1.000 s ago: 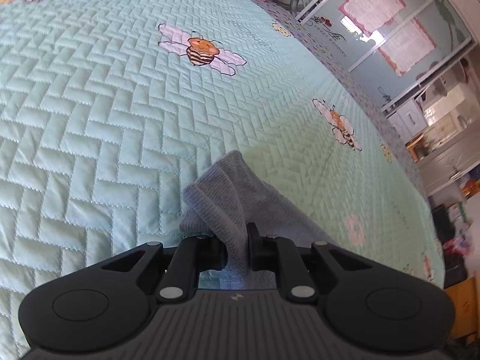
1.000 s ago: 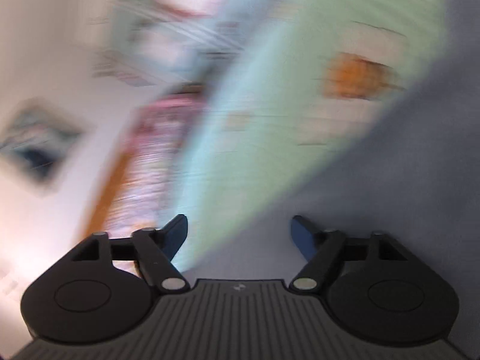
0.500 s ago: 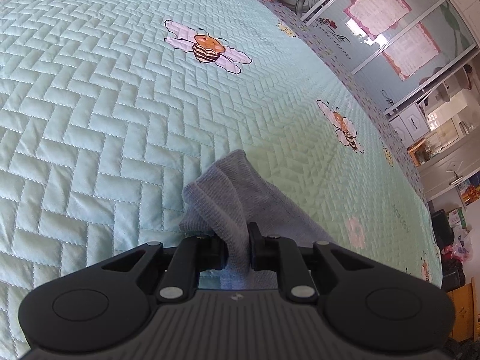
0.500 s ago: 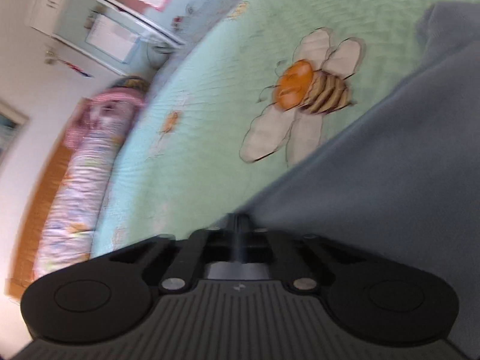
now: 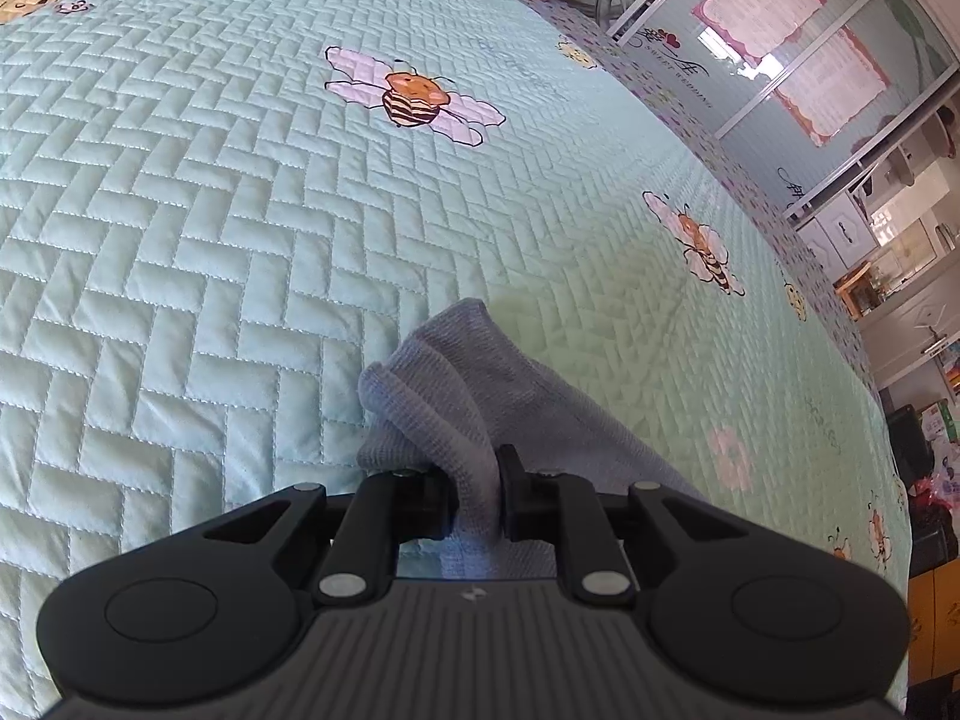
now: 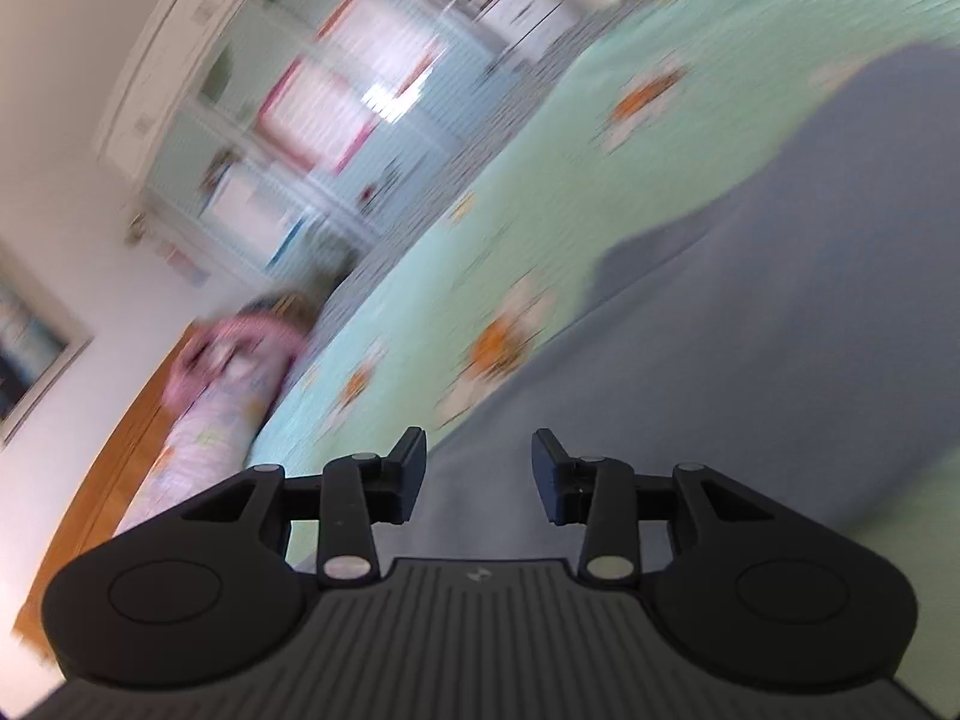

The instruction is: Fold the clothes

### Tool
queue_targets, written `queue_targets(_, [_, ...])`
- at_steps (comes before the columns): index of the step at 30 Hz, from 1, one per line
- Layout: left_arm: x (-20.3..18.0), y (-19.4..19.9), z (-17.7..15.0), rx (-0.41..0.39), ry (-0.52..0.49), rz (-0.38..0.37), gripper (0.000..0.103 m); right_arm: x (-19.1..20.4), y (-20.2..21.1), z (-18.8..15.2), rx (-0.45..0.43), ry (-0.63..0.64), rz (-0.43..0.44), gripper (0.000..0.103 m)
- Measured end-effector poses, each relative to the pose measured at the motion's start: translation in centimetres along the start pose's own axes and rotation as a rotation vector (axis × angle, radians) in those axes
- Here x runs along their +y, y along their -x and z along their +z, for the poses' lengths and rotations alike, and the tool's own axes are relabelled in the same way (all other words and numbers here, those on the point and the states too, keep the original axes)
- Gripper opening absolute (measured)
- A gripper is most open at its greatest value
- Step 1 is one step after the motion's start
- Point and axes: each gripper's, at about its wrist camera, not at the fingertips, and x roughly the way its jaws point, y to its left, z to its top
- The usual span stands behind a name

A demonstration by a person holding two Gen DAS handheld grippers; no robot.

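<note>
A grey-blue knitted garment [image 5: 456, 396] lies on a mint quilted bedspread [image 5: 180, 210] printed with bees. My left gripper [image 5: 474, 495] is shut on a bunched fold of the garment, which stands up between the pads. In the blurred right wrist view the same garment [image 6: 780, 300] spreads flat over the bed to the right. My right gripper [image 6: 477, 468] hangs just above the garment's near edge; its jaws are opening and nothing is pinched between them.
A pink floral bolster [image 6: 228, 372] lies along the wooden headboard [image 6: 114, 468] at the left of the right wrist view. Wardrobe doors [image 5: 780, 30] with pink panels stand beyond the bed's far edge. Furniture and clutter [image 5: 924, 438] stand at the right.
The right gripper went from open to shut at the garment's edge, then opened again and swung sideways, the view blurring. The left gripper kept its hold on the fold without moving.
</note>
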Motion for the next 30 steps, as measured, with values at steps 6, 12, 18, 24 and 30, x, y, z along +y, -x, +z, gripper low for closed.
queue_targets(6, [-0.4,0.2,-0.2,-0.002,0.009,0.014,0.017,-9.3,2.6,3.9,-0.145,-0.181,-0.205,0.036])
queue_targets(12, [-1.9,1.3,-0.3,-0.051,-0.05,0.026,0.012,-8.9,4.1,3.6,-0.174,-0.236,-0.153,0.052])
queue_targets(18, [-5.3,4.7,-0.3,-0.134,-0.177,-0.053,0.011,-5.1,3.2,-0.2,-0.068,-0.177,-0.023,0.053])
queue_targets(24, [-11.2,7.3,-1.2,-0.18,-0.339,-0.159,0.01,-1.6,1.4,-2.8,0.06,-0.069,0.035,0.053])
queue_targets(30, [-16.3,7.9,-3.6,-0.15,-0.448,-0.257,0.01,-0.5,1.2,-3.8,0.082,-0.051,0.028,0.053])
